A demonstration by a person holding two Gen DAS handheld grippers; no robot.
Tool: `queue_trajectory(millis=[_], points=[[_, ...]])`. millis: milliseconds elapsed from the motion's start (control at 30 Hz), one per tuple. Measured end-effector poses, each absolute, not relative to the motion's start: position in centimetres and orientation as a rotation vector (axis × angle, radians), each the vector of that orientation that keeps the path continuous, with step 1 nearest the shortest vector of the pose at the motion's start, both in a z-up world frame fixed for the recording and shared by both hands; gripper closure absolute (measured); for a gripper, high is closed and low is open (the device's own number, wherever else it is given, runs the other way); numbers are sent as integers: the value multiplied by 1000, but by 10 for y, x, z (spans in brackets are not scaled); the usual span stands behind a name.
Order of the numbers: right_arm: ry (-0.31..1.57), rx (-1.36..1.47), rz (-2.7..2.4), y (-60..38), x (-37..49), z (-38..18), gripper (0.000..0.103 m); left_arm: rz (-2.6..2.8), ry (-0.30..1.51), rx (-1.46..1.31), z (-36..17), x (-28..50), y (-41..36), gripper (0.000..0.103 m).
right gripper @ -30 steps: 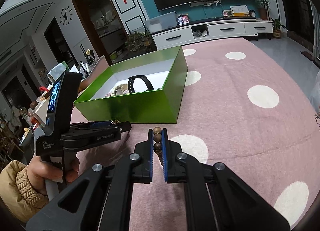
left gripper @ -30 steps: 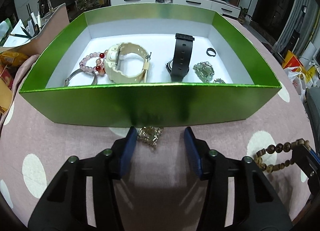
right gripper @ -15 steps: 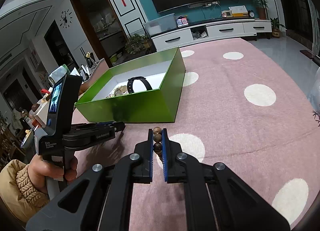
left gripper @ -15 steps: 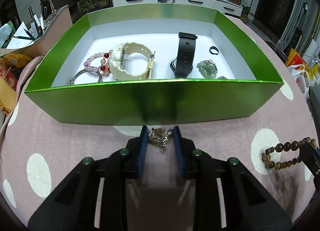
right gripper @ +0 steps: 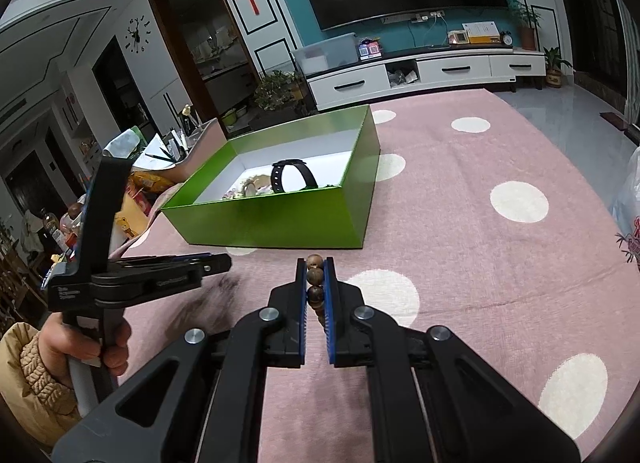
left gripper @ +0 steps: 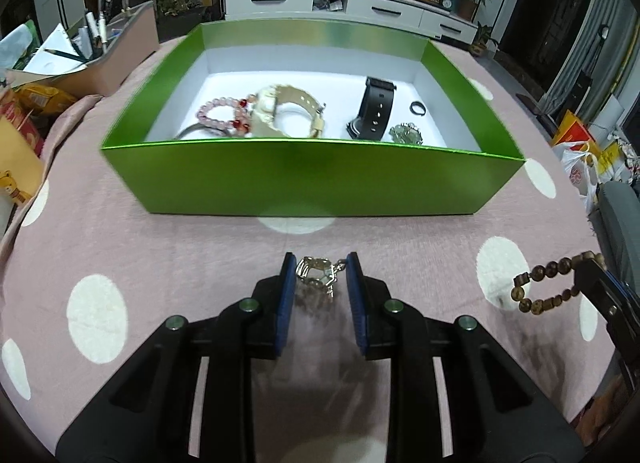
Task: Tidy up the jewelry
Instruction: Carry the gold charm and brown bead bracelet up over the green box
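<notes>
We see the left tool [left gripper: 321, 267] closed on a small gold-coloured trinket [left gripper: 317, 271], pinched between its blue pads above the pink polka-dot surface [left gripper: 160, 247], just in front of the green box [left gripper: 312, 183]. The trinket's shape is too tangled to give a long axis. The right tool [right gripper: 315, 275] is closed tight on a brown bead bracelet [right gripper: 315, 278]; its loop stands on edge, lined up with the fingers, and in the left view it stretches sideways away from the tool. Inside the box (white floor) lie a pink bead bracelet [left gripper: 222, 117], a cream watch [left gripper: 286, 111] and a black watch [left gripper: 372, 109], whose strap runs front to back.
</notes>
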State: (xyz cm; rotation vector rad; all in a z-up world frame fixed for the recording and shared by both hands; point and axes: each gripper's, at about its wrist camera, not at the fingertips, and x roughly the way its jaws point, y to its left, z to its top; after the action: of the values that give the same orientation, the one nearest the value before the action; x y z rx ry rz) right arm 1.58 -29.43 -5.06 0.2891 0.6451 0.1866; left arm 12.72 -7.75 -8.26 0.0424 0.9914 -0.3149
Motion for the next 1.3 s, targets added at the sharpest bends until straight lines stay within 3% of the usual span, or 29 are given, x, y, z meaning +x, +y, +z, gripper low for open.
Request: queue_trajectory(millis=[667, 1300], points=[[622, 218, 206, -258, 4, -23, 96, -345, 882, -16, -26, 77, -23, 78], [559, 145, 236, -235, 17, 17, 96, -359, 800, -39, 14, 82, 0, 78]])
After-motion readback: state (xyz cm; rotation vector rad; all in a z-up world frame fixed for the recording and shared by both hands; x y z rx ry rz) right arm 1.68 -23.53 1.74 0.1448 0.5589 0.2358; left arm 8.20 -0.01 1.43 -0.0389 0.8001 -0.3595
